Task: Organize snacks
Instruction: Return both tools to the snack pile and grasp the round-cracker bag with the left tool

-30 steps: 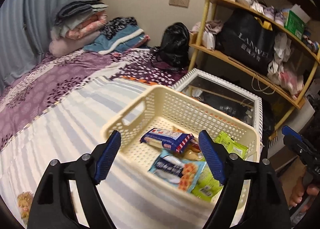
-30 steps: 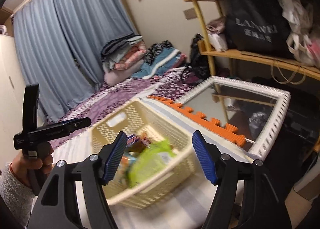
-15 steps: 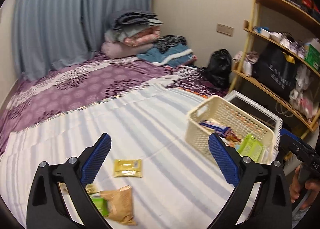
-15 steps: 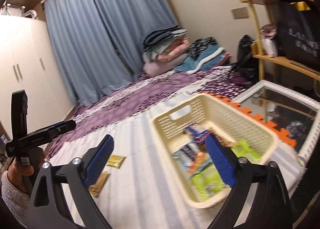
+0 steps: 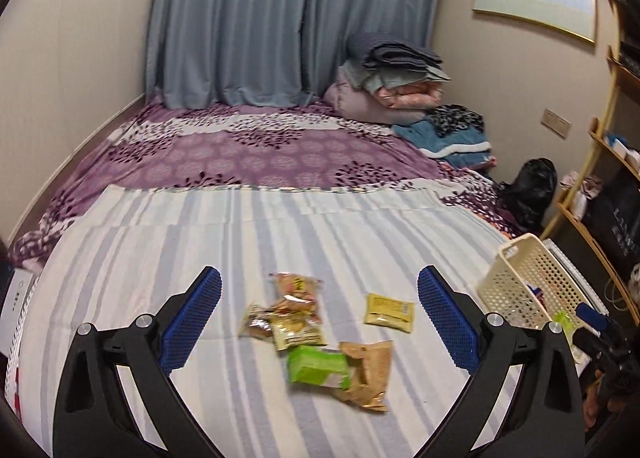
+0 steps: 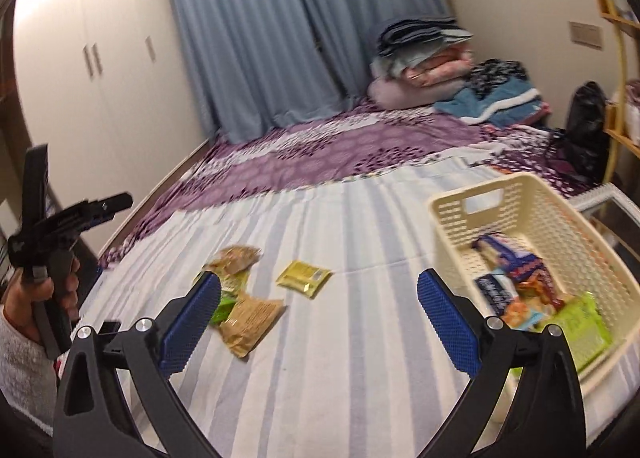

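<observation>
Left claw (image 5: 318,328): wide, jaws just opened, nothing gripped; loose snack packets (image 5: 298,316) lie on bed between fingers.
Right claw (image 6: 318,328): wide, just opened, empty.
Basket (image 6: 532,214): right of right claw, snacks inside.
Yellow packet (image 6: 304,278): ahead, between fingers.

basket (image 6: 532,214): perforated cream plastic | sheet (image 5: 280,234): striped cloth | snack packets (image 5: 316,338): glossy foil
</observation>
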A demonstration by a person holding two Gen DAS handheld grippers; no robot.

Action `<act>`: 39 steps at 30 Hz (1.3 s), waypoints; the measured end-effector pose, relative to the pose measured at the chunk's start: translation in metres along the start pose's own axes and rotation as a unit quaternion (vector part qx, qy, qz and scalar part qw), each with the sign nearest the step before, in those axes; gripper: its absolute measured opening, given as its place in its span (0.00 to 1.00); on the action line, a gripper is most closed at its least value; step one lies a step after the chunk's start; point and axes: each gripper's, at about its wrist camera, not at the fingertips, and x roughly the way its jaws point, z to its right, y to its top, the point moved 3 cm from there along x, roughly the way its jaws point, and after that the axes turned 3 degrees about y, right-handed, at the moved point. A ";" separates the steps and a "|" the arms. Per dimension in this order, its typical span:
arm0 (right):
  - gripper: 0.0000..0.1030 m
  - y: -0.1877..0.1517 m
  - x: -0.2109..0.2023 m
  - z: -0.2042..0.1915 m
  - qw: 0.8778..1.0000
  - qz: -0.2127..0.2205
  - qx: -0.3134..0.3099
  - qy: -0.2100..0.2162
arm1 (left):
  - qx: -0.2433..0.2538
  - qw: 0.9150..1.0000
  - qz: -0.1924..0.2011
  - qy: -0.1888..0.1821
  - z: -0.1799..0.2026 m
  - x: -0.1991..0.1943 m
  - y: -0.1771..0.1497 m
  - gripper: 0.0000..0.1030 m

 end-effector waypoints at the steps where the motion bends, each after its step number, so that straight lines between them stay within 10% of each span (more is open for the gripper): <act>1: 0.95 -0.001 0.010 -0.008 1.000 -0.012 -0.008 0.012 | -0.006 1.000 -0.002 0.003 -0.008 0.001 -0.002 0.97; 13: 0.95 -0.037 0.088 -0.045 0.991 -0.121 -0.020 0.059 | -0.033 0.998 -0.059 0.003 -0.039 0.060 -0.022 0.97; 39: 0.95 -0.064 0.137 -0.028 0.980 -0.195 0.004 0.040 | 0.017 0.983 -0.184 -0.014 -0.004 0.239 -0.055 0.88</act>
